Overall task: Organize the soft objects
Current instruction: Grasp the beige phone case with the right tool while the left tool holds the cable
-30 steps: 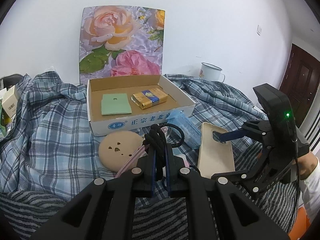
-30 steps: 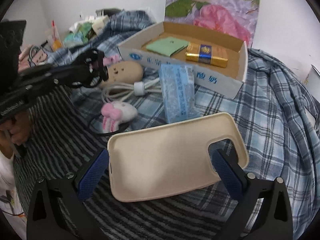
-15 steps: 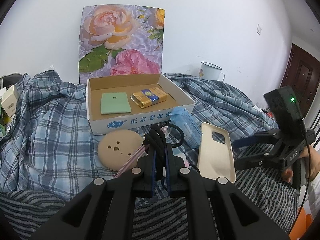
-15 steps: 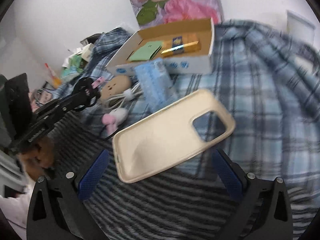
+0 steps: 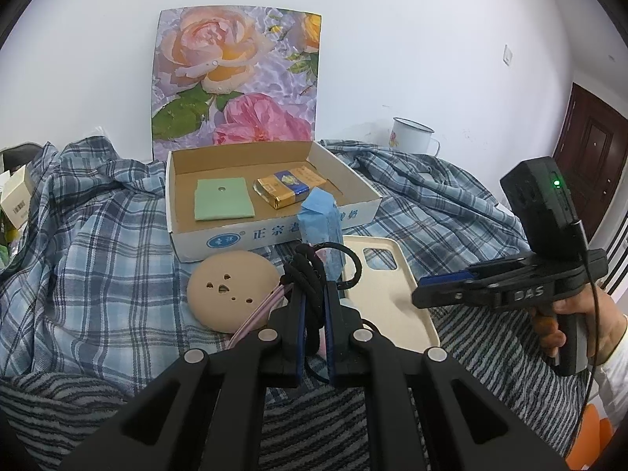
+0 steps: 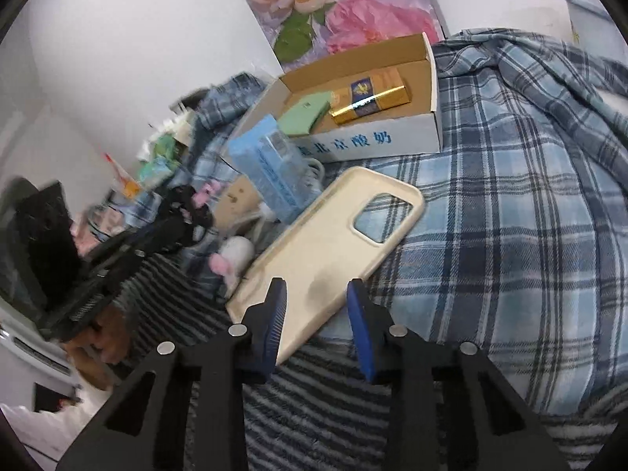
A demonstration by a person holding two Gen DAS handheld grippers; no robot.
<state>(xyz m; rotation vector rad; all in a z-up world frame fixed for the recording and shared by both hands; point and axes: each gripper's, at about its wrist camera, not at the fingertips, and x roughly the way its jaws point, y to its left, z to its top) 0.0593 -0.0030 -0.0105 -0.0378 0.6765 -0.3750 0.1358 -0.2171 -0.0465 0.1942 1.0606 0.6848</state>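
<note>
The sorting looks partly done, judging by how things lie. One cardboard box (image 5: 274,231) sits on the plaid sheet (image 5: 90,259) toward the far edge of the bed, just in front of a rose-print board (image 5: 235,82), and two things lie in it: one green square pad (image 5: 223,199) on its left side and one gold-and-blue packet (image 5: 290,188) on its right. Outside the box on the bed are at least five things to be dealt with: one cream phone case (image 6: 333,251) lying flat near the front edge, one blue tissue pack (image 5: 322,231) propped against the box's front wall, one round tan cushion (image 5: 231,290) with a face, one small white-and-pink plush (image 6: 235,255), and one black hair tie (image 5: 310,274). The left hand-held gripper (image 5: 314,314) is clenched on the black hair tie, lifted in front of the box; pink cords hang beside it, and I cannot tell whether they are gripped too. The right hand-held gripper (image 6: 314,314) hangs low over the near end of the phone case with its jaws part-closed and a gap between them; the case shows between the blue pads (image 6: 274,314), but whether they actually pinch it I cannot tell. One enamel mug (image 5: 412,135) stands at the bed's far right corner, well apart.
</note>
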